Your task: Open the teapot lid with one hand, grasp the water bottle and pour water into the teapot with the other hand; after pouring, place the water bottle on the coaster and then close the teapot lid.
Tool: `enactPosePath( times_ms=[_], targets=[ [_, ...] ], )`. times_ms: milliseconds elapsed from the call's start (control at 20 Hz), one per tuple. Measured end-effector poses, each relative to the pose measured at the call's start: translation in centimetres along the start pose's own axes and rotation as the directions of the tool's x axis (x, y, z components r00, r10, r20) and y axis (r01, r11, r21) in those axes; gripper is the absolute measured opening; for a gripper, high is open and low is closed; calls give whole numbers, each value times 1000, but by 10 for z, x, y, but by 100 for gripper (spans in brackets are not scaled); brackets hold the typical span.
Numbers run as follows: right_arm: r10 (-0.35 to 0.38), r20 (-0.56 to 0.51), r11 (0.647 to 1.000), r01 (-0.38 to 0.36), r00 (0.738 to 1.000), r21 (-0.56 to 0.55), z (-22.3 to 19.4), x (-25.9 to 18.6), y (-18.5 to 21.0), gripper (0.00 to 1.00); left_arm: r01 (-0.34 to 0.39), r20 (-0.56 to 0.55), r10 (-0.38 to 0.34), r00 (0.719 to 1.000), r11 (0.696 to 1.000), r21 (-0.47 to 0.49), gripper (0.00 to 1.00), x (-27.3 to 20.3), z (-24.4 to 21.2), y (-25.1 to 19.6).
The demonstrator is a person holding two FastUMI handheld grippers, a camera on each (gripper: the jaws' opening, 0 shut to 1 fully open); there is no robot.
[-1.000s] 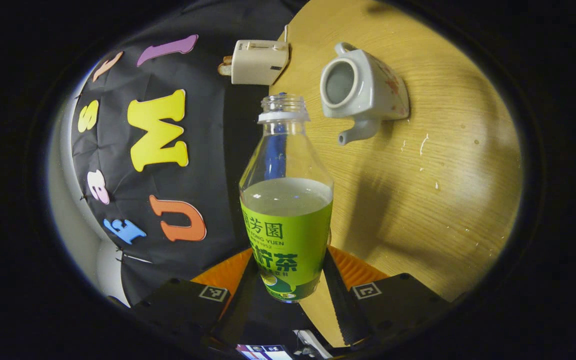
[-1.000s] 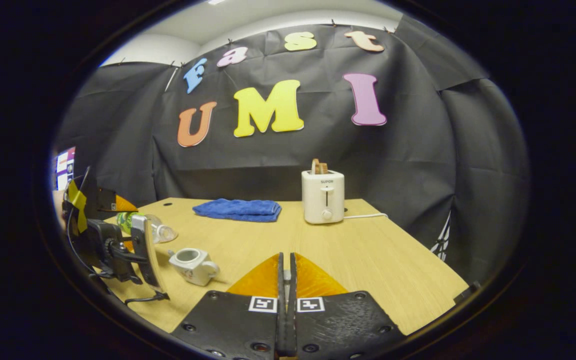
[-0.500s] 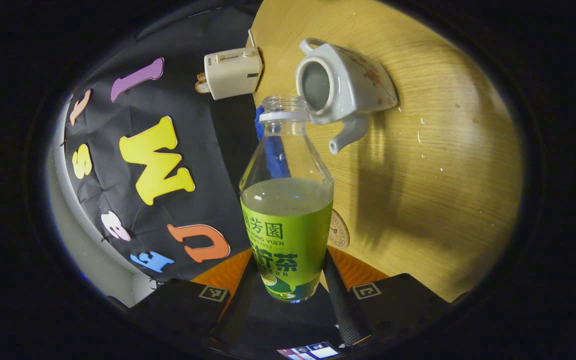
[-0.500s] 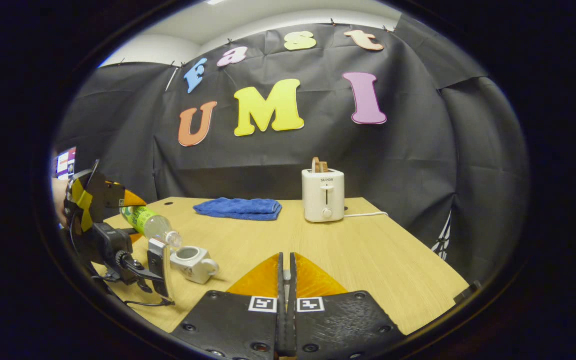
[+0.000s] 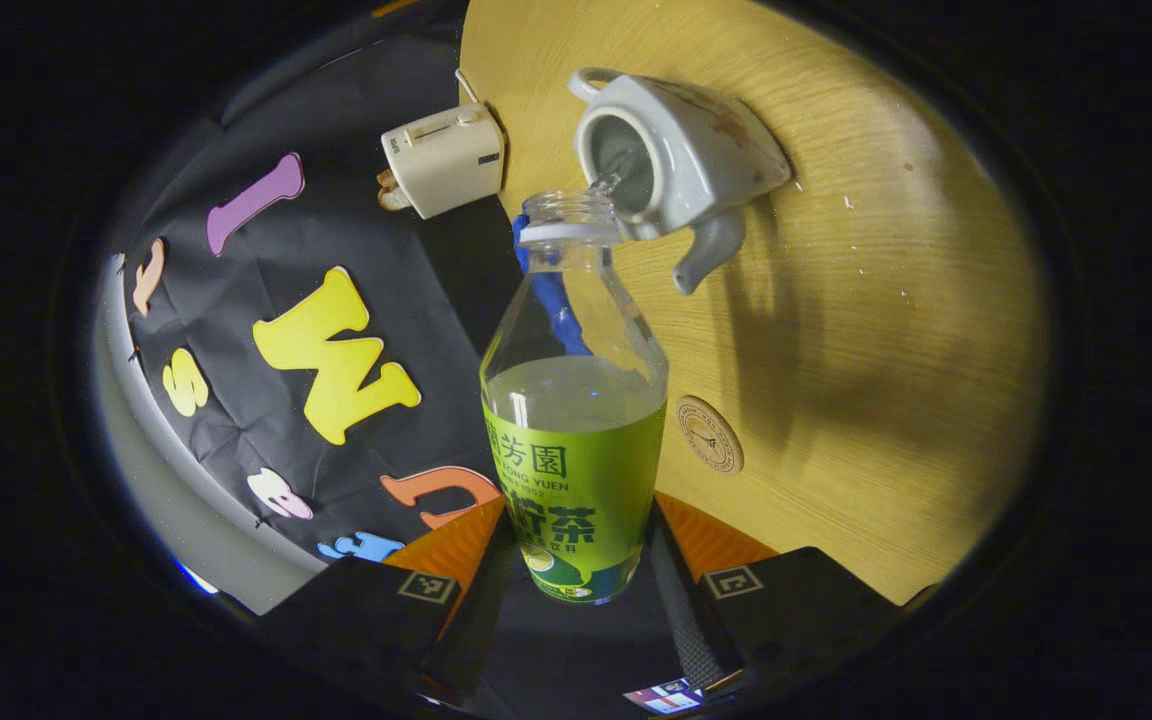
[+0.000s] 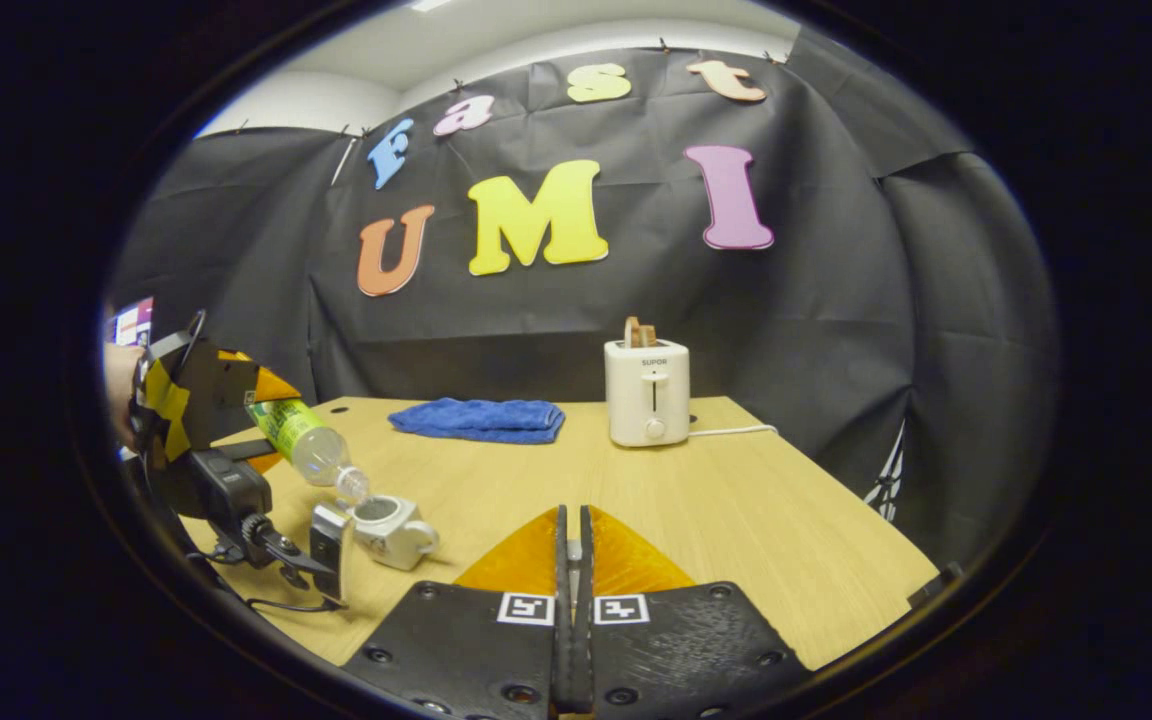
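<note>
My left gripper is shut on a clear water bottle with a green label and no cap. The bottle is tipped, its mouth over the opening of the white teapot, and a thin stream of water runs into the pot. In the right gripper view the same bottle slants down to the lidless teapot at the table's left. My right gripper hangs above the table's front, shut, with a small pale bit of the teapot lid showing between its fingers. A round coaster lies near the teapot.
A white toaster with a cord stands at the back of the wooden table. A folded blue cloth lies to its left. A person's hand holds the left gripper at the far left.
The bottle has swung over the teapot and tipped further, and water now streams into the pot. The right gripper has stayed still.
</note>
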State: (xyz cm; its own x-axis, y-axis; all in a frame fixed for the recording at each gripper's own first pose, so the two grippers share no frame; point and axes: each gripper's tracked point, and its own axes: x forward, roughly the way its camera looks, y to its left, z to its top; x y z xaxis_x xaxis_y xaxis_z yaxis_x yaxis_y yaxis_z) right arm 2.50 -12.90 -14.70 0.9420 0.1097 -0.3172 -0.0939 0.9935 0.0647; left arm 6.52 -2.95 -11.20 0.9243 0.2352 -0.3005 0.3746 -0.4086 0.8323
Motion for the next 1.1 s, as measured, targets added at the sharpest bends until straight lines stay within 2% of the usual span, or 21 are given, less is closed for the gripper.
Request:
enactPosePath(
  times_ms=[300, 350, 450, 650, 1100],
  targets=[
    [12, 1, 1000, -12, 1000, -2, 1, 1, 3, 0, -44, -9, 45, 999, 998, 46, 75, -1, -4, 14],
    [12, 2, 1000, -12, 1000, -2, 1, 0, 3, 0, -48, -13, 48, 999, 997, 53, 77, -1, -5, 16],
    [10, 4, 1000, -10, 1000, -2, 2, 0, 2, 0, -56, -12, 57, 998, 996, 65, 75, -2, -5, 19],
    [11, 5, 1000, -11, 1000, -1, 2, -1, 1, 0, -119, -19, 122, 992, 985, 126, 75, -5, -7, 34],
    [5, 8, 1000, -5, 1000, -4, 2, -3, -2, 0, -130, -26, 136, 990, 978, 160, 75, -10, -10, 40]
  ],
)
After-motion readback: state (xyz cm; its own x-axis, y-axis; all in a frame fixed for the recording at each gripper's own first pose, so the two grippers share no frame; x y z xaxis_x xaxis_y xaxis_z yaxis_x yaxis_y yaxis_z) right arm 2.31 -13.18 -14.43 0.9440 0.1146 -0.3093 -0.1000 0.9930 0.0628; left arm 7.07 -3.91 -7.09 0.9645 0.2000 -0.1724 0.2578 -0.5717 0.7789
